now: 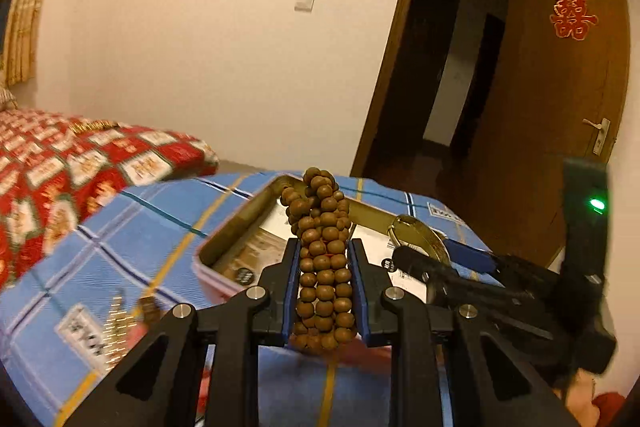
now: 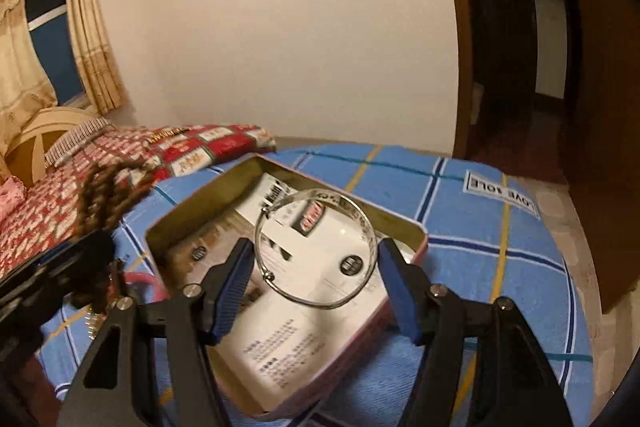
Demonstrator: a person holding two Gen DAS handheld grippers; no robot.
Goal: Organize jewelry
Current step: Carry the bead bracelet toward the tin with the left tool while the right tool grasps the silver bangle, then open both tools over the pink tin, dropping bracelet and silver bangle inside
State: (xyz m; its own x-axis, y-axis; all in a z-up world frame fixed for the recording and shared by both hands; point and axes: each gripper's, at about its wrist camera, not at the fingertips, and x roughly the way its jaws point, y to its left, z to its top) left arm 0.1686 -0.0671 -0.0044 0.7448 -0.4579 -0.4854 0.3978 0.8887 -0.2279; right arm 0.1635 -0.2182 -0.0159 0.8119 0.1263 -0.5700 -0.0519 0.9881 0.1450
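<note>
My left gripper (image 1: pixel 323 249) is shut on a bundle of brown wooden beads (image 1: pixel 322 247), which stands up between its blue pads over the near rim of the open tin box (image 1: pixel 228 231). My right gripper (image 2: pixel 316 247) is shut on a silver bangle (image 2: pixel 316 247), its pads pressing the ring's left and right sides above the tin box (image 2: pixel 160 227). Printed cards line the box floor. In the left wrist view the right gripper (image 1: pixel 424 251) holds the bangle (image 1: pixel 416 233) at the right. In the right wrist view the beads (image 2: pixel 108 199) appear blurred at the left.
The box sits on a blue checked cloth (image 2: pixel 480 239). A gold chain (image 1: pixel 116 323) and a pink ring (image 2: pixel 140 281) lie on the cloth near the box. A red patterned bedspread (image 1: pixel 60 179) lies left; an open wooden door (image 1: pixel 560 87) stands right.
</note>
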